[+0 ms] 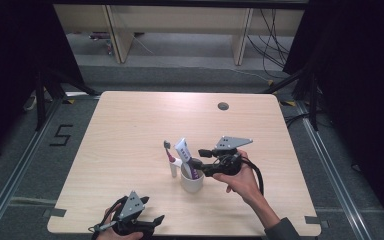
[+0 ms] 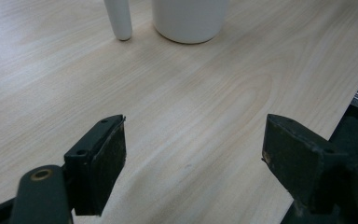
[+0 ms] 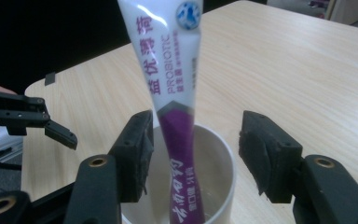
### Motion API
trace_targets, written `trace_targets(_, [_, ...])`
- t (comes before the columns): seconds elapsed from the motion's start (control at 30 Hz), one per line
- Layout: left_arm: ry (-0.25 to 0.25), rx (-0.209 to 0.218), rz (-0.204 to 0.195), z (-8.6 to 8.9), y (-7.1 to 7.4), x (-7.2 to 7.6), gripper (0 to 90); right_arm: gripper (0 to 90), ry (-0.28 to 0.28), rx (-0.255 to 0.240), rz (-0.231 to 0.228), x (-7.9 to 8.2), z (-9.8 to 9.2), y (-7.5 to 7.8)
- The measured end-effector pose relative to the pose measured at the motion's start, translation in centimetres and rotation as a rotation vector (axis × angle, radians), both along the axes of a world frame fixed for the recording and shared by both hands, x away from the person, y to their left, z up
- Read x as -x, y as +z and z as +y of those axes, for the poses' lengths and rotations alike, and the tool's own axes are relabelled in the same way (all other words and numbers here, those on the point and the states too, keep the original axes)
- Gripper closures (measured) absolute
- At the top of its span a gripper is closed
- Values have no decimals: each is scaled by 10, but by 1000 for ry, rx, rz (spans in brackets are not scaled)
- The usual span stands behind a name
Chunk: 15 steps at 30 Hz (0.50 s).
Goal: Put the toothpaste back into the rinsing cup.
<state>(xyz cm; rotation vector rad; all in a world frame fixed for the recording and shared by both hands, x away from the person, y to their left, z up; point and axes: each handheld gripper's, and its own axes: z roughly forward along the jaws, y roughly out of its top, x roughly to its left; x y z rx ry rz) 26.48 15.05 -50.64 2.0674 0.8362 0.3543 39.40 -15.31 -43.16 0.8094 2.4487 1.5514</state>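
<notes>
Toothpaste tube (image 3: 175, 88) stands in the white cup (image 1: 192, 182) near the middle of the table (image 1: 130, 130), its purple cap end down inside and its flat crimped tail up, so the long axis runs close to upright with a lean toward eleven o'clock in the high view. In the right gripper view it sits between the jaws of the right gripper (image 3: 193, 154), which stand moderately apart with a gap on either side; the pads do not press on it, so the tube appears released and resting against the cup rim. It is likely light, soft-walled and somewhat slick, and would buckle or squeeze out paste if pinched hard in the belly; the firmer shoulder near the cap or the stiff crimped tail look like the safer holds, taken across the flat faces. Just beside the cup at nine o'clock a toothbrush (image 1: 170, 157) stands upright on its white base, bristles up. Well apart, at seven o'clock near the table's near edge, the left gripper (image 1: 152, 220) rests low in the person's hand, its jaws wide with nothing between them, pointing toward the cup across bare wood.
</notes>
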Motion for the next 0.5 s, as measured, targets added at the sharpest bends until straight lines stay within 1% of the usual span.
trace_targets(0.03, [3, 2, -1, 0, 0, 0, 214, 445, -3, -3, -1, 0, -2, 1])
trace_targets(0.07, [9, 15, -1, -1, -1, 0, 214, 439, -2, -10, -15, -1, -4, 2])
trace_targets(0.1, [2, 3, -1, 0, 0, 0, 214, 431, -31, -10, -4, 1, -6, 4])
trace_targets(0.13, [-5, -1, 2, 0, -1, -1, 214, 430, -26, -20, 16, 1, -8, 4])
trace_targets(0.17, [-3, 0, 2, 0, -1, -1, 214, 429, -30, -15, -14, 0, -10, 5])
trace_targets(0.2, [-2, 1, 4, 0, -1, -1, 214, 427, -35, -13, -2, 0, -12, 6])
trace_targets(0.23, [0, 3, 4, 0, -1, -1, 213, 424, -36, -26, 4, 0, -13, 6])
trace_targets(0.27, [0, 2, 4, 0, -1, -1, 213, 421, -44, -16, 3, 0, -15, 6])
trace_targets(0.3, [0, 3, 4, 0, -1, -1, 213, 420, -47, -9, -7, 0, -17, 7])
trace_targets(0.33, [1, 8, 0, 0, -1, -1, 214, 420, -51, -11, 4, 1, -18, 7])
trace_targets(0.37, [3, 6, -9, 1, -1, -2, 213, 420, -36, -19, -4, 0, -18, 6])
trace_targets(0.4, [5, 5, -1, 1, 0, -1, 214, 421, -36, -15, -9, -1, -20, 7])
trace_targets(0.43, [12, 19, 1, 0, 0, -1, 213, 421, -59, -11, -19, 0, -21, 7])
trace_targets(0.47, [12, 18, 1, 0, 0, -1, 214, 421, -61, -15, 9, 1, -22, 7])
trace_targets(0.5, [5, 5, 0, 1, 0, -1, 213, 419, -54, -22, 0, 0, -23, 7])
